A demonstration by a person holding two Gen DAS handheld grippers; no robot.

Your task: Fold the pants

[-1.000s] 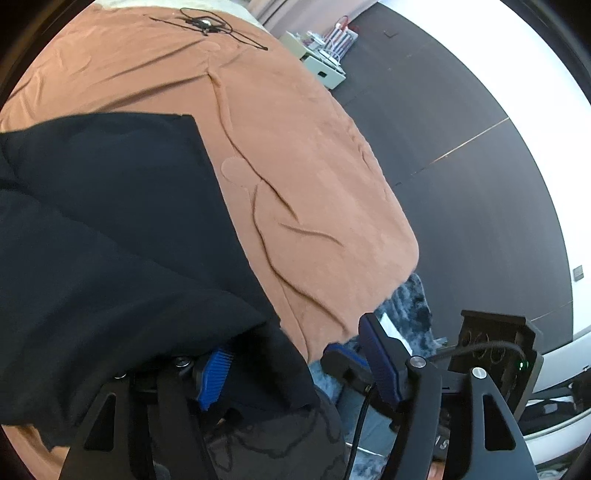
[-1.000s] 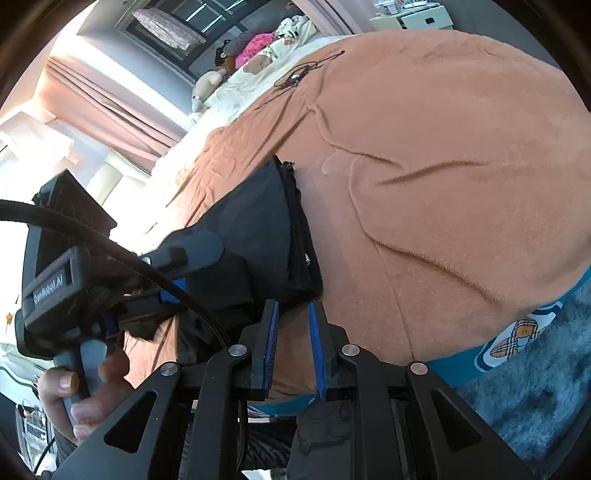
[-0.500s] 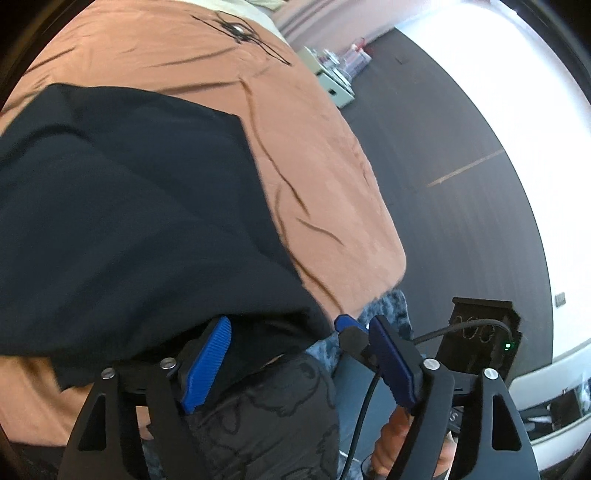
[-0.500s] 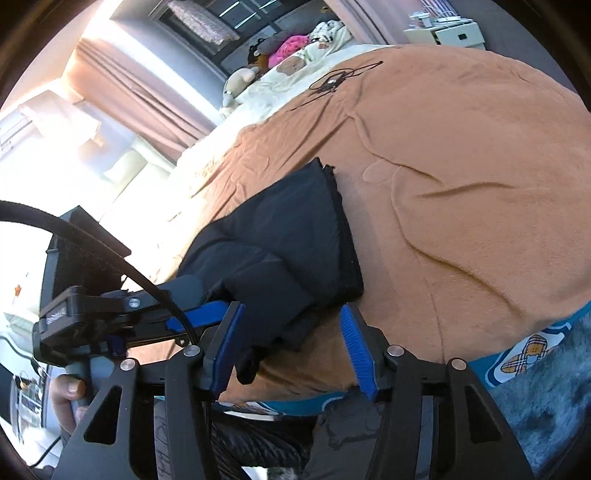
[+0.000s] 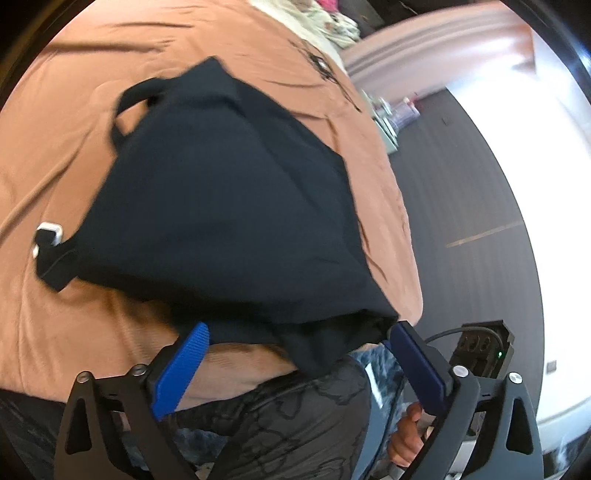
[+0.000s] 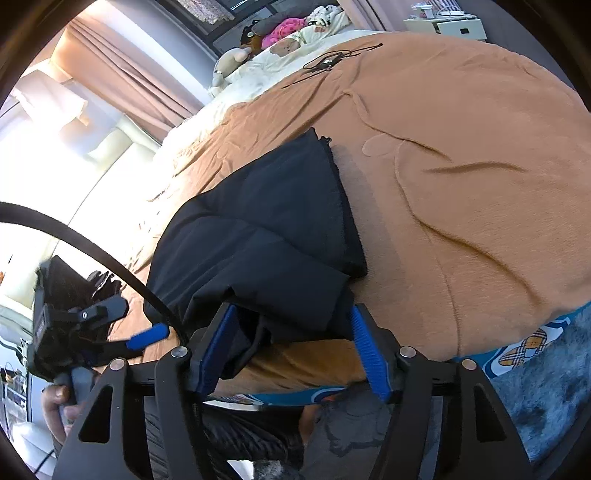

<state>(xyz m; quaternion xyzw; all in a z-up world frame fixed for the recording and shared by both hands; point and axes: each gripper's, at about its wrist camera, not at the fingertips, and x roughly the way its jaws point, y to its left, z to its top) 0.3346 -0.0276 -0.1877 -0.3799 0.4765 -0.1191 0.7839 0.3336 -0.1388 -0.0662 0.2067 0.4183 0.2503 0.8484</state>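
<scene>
Bed: I see a big bed with an orange-brown blanket.
Far end: soft toys and a pale sheet.
Window: bright light by pink-brown curtains.
Floor: dark floor, fluffy blue-grey rug.
Corner: a small white cabinet, I think.

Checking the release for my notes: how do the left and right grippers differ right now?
The left gripper stands wider than the right gripper. The black pants hem droops between the left's pads without touching them; the right's pads flank a bunched fold. Shared: blue ribbed pads, jaws just opened, neither gripping, both over the brown blanket.
</scene>
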